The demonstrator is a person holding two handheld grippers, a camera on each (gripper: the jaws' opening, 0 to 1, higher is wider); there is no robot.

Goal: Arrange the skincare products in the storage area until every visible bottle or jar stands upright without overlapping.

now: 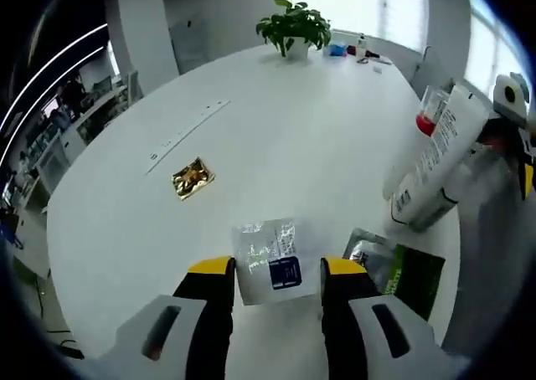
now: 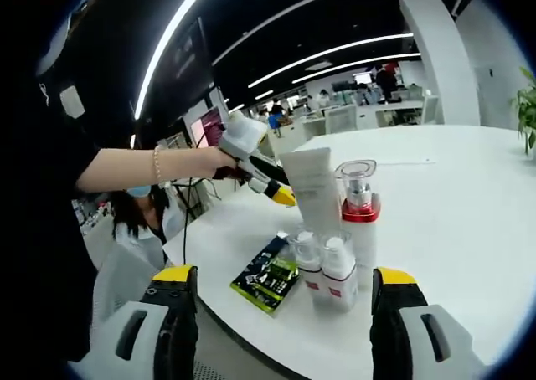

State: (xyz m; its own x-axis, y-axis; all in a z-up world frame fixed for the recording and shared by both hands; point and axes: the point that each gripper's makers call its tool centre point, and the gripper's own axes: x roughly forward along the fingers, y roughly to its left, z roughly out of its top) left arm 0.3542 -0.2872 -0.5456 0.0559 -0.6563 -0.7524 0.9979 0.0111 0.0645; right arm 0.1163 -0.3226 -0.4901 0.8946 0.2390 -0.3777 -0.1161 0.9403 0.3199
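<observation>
Left gripper view: left gripper fingers spread wide around a clear sachet on the bench.

Right gripper view: right gripper wide, empty, before the red-collared bottle; I'd leave it upright, steady the white tube just behind.

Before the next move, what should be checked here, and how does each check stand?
1. Left tool open: ok, jaws apart around the flat clear sachet.
2. Right tool open and empty: ok.
3. White tube upright: cannot tell; it looks upright in the right gripper view and tilted in the left.
4. Red-banded pump bottle and two small bottles upright: ok.
5. No overlap: cannot tell; the green packet lies close beside the small bottles.
6. Everything on the table: ok, gold sachet included.
</observation>
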